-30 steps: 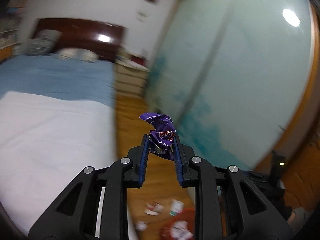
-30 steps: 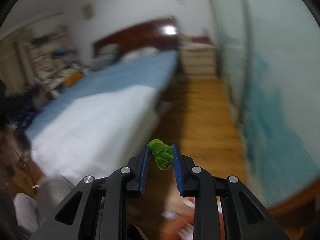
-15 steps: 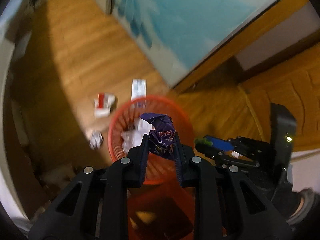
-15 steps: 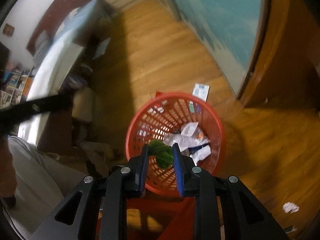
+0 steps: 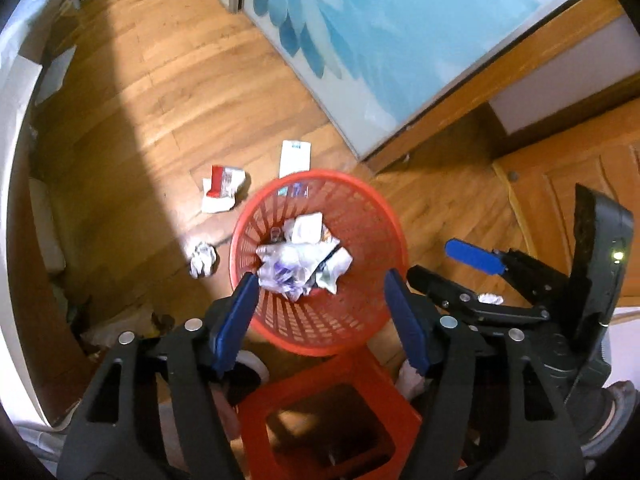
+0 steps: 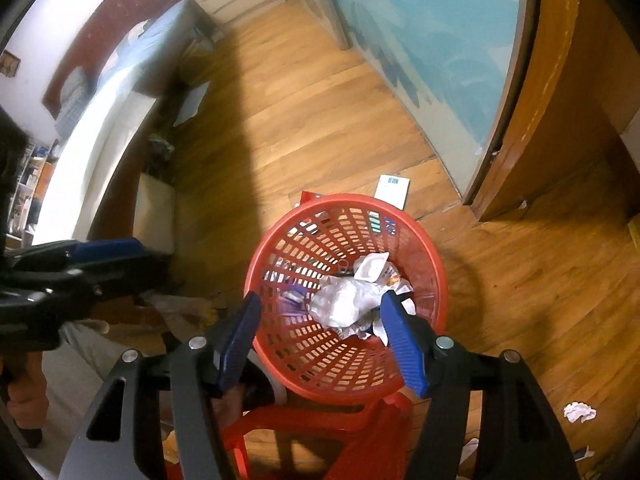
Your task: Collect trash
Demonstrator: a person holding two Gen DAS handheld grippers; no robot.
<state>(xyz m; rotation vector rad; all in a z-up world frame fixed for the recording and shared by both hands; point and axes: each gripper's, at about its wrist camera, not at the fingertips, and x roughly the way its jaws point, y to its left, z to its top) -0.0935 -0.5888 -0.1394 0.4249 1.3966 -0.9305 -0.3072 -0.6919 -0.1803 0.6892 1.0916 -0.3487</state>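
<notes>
A red plastic basket (image 5: pixel 372 208) stands on the wood floor and holds crumpled white paper and wrappers (image 5: pixel 300 256). My left gripper (image 5: pixel 322 316) is open and empty just above its near rim. My right gripper (image 6: pixel 322 332) is open and empty over the same basket (image 6: pixel 434 264); a purple wrapper (image 6: pixel 294 298) lies inside beside the white paper (image 6: pixel 348 304). The right gripper also shows in the left wrist view (image 5: pixel 460 268), open, and the left gripper shows in the right wrist view at the left edge (image 6: pixel 112 252). I cannot see the green piece.
Loose trash lies on the floor: a red and white pack (image 5: pixel 222 192), a white card (image 5: pixel 295 158), a crumpled paper ball (image 5: pixel 203 258) and another white scrap (image 6: pixel 579 411). A red stool (image 5: pixel 328 420) stands below the basket. A bed (image 6: pixel 92 136) is at the left, a blue sliding door (image 5: pixel 380 32) at the right.
Both grippers have opened over the basket. The purple wrapper has left the left gripper and the green piece has left the right one; the purple wrapper now lies in the basket.
</notes>
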